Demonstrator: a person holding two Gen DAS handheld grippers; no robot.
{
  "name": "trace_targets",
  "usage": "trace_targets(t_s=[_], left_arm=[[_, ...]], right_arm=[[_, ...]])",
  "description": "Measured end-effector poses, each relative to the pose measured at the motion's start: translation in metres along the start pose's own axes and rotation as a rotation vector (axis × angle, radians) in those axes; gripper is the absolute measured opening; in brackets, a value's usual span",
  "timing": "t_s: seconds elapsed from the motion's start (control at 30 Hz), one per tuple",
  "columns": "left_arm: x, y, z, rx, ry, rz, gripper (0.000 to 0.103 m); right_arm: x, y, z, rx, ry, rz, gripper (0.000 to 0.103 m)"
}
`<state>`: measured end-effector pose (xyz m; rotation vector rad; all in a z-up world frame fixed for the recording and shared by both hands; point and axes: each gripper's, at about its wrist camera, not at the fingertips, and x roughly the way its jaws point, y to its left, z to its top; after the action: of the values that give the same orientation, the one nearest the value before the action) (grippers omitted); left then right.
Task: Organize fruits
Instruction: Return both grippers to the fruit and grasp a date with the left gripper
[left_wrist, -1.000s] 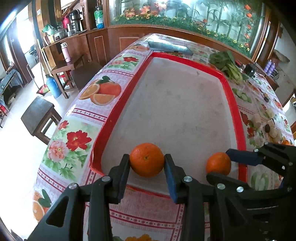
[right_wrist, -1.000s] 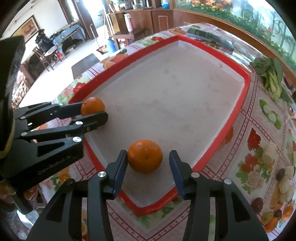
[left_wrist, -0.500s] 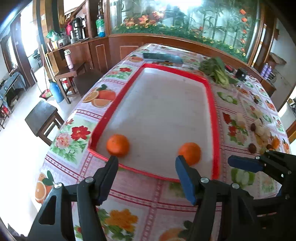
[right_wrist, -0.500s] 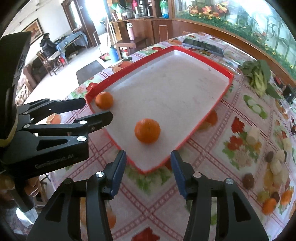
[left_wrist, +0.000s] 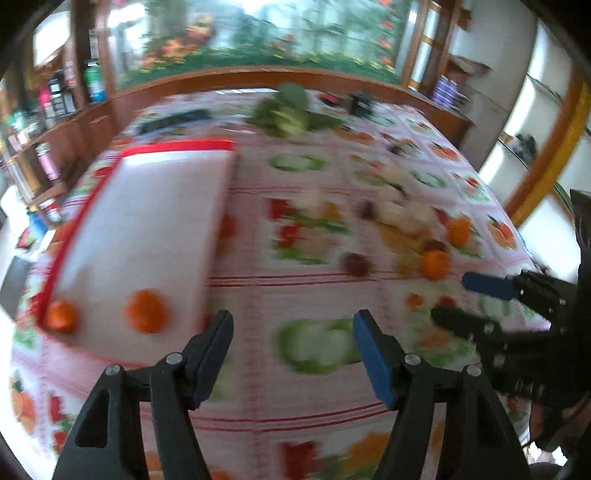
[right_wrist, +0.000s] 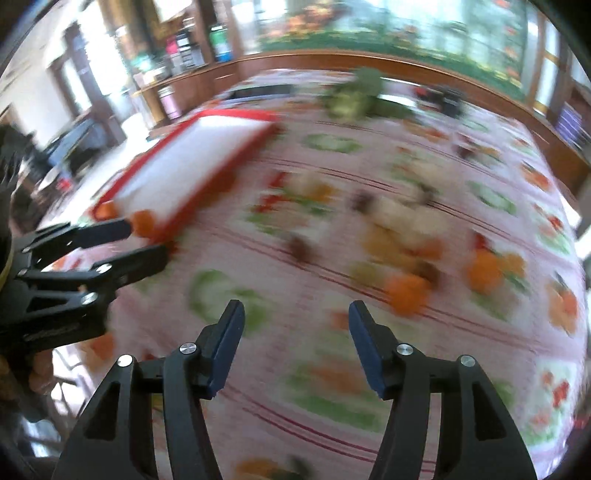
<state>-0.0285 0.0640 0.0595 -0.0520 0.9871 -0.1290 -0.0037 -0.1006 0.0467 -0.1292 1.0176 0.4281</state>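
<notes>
- Left wrist view is super blurry for me right now, but the biggest thing by far is the table (left_wrist: 314, 391) with its pink flowery fruit-print cloth, filling most of both views.
- Next biggest is the red-rimmed tray (left_wrist: 92, 192) with a pale flat floor, sitting on the left part of the table. In the right wrist view the same tray (right_wrist: 236, 114) is off to the upper left.
- Left gripper (left_wrist: 291, 354) is hovering over bare tablecloth just right of the tray's near corner. Its jaws are opening, nothing between them, only a green printed patch showing in the gap.
- Right gripper (right_wrist: 295, 339) is also above the cloth, well apart from the tray. Jaws opening too, and I see nothing between the blue pads.
- Each gripper pokes into the other's camera: the right one at the right edge of the left view, the left one at the left edge of the right view.
- Leafy greens (left_wrist: 291, 110) lie at the far end of the table.
- A loose pile of fruit (left_wrist: 402, 225) sits on the cloth toward the right, pale and dark pieces, too smeared for me to name.
- Two oranges are in the tray along its near edge: one orange (left_wrist: 146, 310) further in, the other orange (left_wrist: 61, 315) tucked in the near left corner.
- Another orange fruit (left_wrist: 436, 264) sits at the near edge of the pile, close to the right gripper's tips.
</notes>
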Motion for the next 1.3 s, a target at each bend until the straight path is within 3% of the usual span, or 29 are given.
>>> trace_targets(t_s=[0.23, 0.47, 0.73, 0.9, 1.3], left_arm=[[0.038, -0.06, 0.015, 0.098, 0.038, -0.048, 0.07], [0.06, -0.049, 0.027, 0.038, 0.062, -0.046, 0.07], [0.079, -0.036, 0.031, -0.05, 0.069, -0.046, 0.066], [0.08, -0.037, 0.031, -0.034, 0.038, -0.025, 0.032], [0.076, -0.027, 0.028, -0.061, 0.033, -0.083, 0.032]], right_arm=[[-0.015, -0.075, -0.031, 0.152, 0.013, -0.061, 0.059], [-0.019, -0.094, -0.044, 0.177, 0.017, -0.028, 0.059], [-0.01, -0.097, -0.04, 0.183, 0.021, 0.014, 0.059], [-0.005, -0.09, -0.03, 0.17, 0.015, 0.034, 0.059], [0.032, -0.067, 0.007, 0.175, 0.024, 0.114, 0.059]])
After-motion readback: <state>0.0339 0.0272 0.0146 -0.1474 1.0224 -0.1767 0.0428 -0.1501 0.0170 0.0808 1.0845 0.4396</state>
